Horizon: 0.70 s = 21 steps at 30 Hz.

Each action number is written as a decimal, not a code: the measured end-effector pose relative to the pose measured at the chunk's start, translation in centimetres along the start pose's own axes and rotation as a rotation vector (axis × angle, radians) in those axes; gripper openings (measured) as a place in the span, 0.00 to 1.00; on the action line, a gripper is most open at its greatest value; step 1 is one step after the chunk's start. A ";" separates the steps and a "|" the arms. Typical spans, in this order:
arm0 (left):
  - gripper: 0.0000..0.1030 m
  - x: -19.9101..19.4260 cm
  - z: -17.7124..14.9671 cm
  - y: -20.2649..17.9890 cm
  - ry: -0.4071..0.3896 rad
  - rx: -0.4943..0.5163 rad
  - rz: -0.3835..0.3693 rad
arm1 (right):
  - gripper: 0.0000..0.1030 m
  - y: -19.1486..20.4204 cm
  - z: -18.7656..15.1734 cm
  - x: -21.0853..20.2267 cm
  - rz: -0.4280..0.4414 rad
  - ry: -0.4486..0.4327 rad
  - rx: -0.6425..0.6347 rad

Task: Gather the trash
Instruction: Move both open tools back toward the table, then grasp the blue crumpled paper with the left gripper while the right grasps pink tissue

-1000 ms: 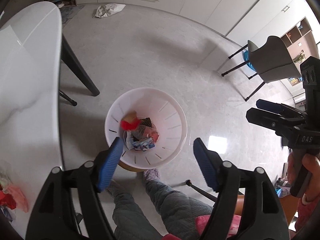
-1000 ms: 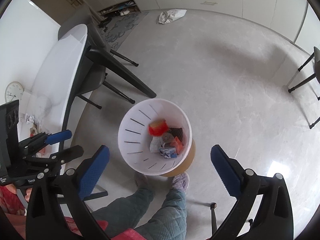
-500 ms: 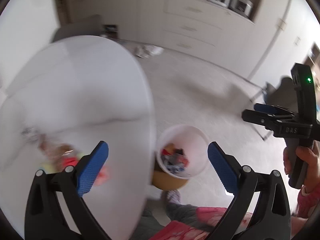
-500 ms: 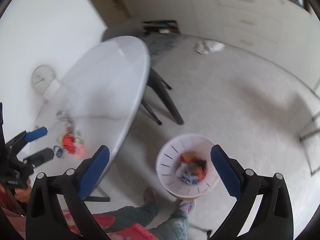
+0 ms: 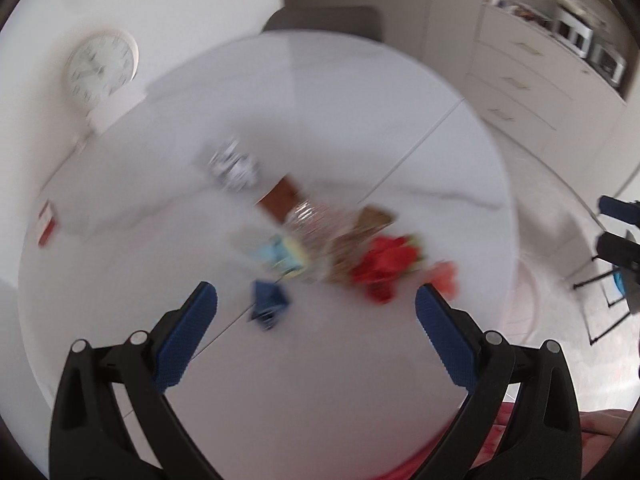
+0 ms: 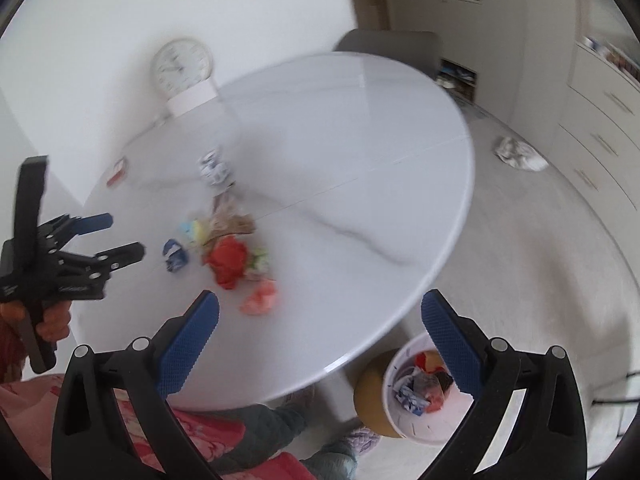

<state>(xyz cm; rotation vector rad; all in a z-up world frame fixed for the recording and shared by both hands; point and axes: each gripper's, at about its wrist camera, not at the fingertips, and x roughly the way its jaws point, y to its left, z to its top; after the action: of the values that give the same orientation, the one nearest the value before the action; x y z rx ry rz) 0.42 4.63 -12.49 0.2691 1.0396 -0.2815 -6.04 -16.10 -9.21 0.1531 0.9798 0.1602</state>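
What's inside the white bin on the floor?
The white bin holds crumpled trash: something red and yellow at the back, blue-and-white wrappers in front, a dark scrap to one side. The right gripper's finger covers part of the rim, and anything under the top layer stays hidden.

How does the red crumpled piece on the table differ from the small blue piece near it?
The red crumpled piece is clearly bigger than the small blue piece. The red crumpled piece lies against the main heap of wrappers, while the small blue piece lies a little apart, on the heap's left side in the right wrist view. Both rest on the white table, and neither is held.
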 end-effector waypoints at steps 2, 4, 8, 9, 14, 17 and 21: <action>0.92 1.7 -0.7 1.9 0.022 -0.023 0.012 | 0.97 1.5 0.2 1.3 0.012 0.026 -0.013; 0.90 2.7 -1.2 3.0 0.037 -0.042 0.008 | 0.97 2.7 0.3 2.7 0.033 0.055 -0.005; 0.84 6.1 -1.6 4.3 0.079 -0.074 -0.017 | 0.98 3.7 0.2 4.9 0.039 0.103 0.041; 0.80 6.8 -1.7 4.4 0.086 -0.070 -0.021 | 0.98 3.9 0.1 5.3 0.047 0.109 0.057; 0.65 9.1 -2.2 4.4 0.121 -0.040 -0.041 | 0.98 4.0 0.0 6.9 0.052 0.133 0.123; 0.48 9.8 -2.5 4.5 0.136 -0.031 -0.066 | 0.98 3.9 0.0 8.0 0.061 0.158 0.159; 0.29 10.3 -2.7 4.7 0.148 -0.033 -0.093 | 0.97 4.7 -0.2 9.7 0.031 0.188 0.145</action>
<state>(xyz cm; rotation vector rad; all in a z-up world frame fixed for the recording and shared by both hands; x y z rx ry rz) 4.85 8.93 -22.33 0.2143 1.2041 -0.3320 -1.17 -9.52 -16.24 0.2904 1.1772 0.1329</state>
